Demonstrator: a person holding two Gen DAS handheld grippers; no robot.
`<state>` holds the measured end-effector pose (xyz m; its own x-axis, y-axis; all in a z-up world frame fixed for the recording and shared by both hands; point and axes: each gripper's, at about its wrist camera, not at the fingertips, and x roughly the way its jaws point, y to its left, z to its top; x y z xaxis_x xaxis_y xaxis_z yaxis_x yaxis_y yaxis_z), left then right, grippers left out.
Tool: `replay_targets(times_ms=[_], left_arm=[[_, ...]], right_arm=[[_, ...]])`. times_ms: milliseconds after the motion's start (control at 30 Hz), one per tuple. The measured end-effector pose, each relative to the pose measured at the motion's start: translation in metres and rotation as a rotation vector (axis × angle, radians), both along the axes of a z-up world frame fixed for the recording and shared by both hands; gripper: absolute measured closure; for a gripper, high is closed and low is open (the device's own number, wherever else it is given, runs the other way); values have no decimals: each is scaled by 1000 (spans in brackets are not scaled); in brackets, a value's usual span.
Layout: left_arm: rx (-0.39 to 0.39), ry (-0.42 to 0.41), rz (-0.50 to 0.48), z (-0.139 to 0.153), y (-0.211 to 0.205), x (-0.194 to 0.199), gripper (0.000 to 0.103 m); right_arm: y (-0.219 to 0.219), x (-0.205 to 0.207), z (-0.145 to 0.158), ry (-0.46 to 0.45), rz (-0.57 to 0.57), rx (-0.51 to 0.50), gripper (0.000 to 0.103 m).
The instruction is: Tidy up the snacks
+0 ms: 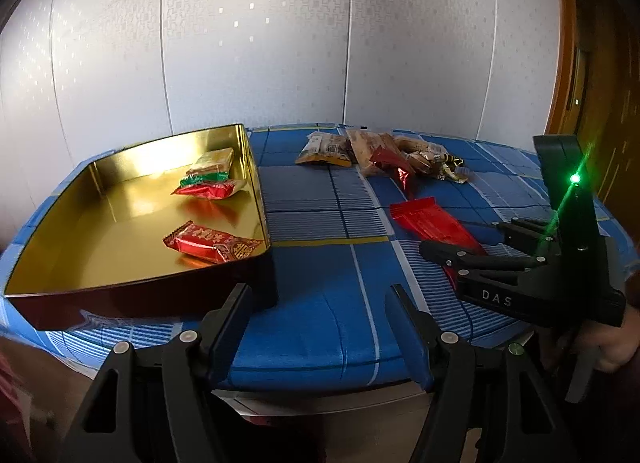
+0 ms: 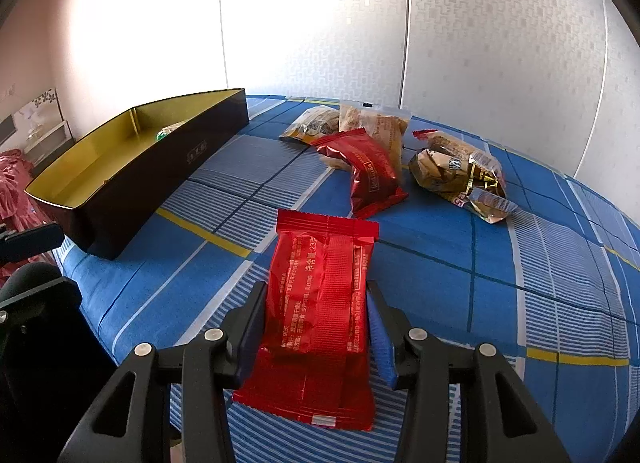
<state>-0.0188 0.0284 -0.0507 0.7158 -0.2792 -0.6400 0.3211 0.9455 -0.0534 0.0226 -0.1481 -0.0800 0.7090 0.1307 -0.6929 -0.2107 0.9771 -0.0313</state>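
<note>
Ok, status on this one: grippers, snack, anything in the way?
Left gripper open, empty. Right gripper straddling flat red foil snack packet on the cloth; grip unclear. Gold-lined tin box holds three packets. Path clear.

Each hand-held gripper (image 1: pixel 316 303) is black plastic with silver screws (one marked "DAS", glowing green).

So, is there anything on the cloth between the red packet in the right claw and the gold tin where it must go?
Nothing visible. The red packet sits between the right claw's pads, and the cloth toward the tin is bare. Only the tin's dark side wall must be cleared.
</note>
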Motion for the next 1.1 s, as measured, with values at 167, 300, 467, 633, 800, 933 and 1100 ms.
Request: replay_targets(times_ms=[167,300,467,633,800,933,1100], left_arm=[[-52,67,46,-10,13,12,34],[-98,106,78,-15,23,15,34],[-156,109,99,-15,31,15,34],[-133,149,130,-23,31,22,34],[-107,155,144,-27,30,21,35],[-95,151,144,-28,29,20,35],[-101,152,145,-29,31,22,35]], right_arm=[[1,1,1,4,-12,0,55],[2,2,0,6,-21,-3,55],[3,2,1,12,-32,-8,55],[5,4,1,26,-45,-18,55],[7,6,3,50,-59,-28,56],[9,11,7,108,-57,-42,57],[15,19,25,132,-11,-18,59]])
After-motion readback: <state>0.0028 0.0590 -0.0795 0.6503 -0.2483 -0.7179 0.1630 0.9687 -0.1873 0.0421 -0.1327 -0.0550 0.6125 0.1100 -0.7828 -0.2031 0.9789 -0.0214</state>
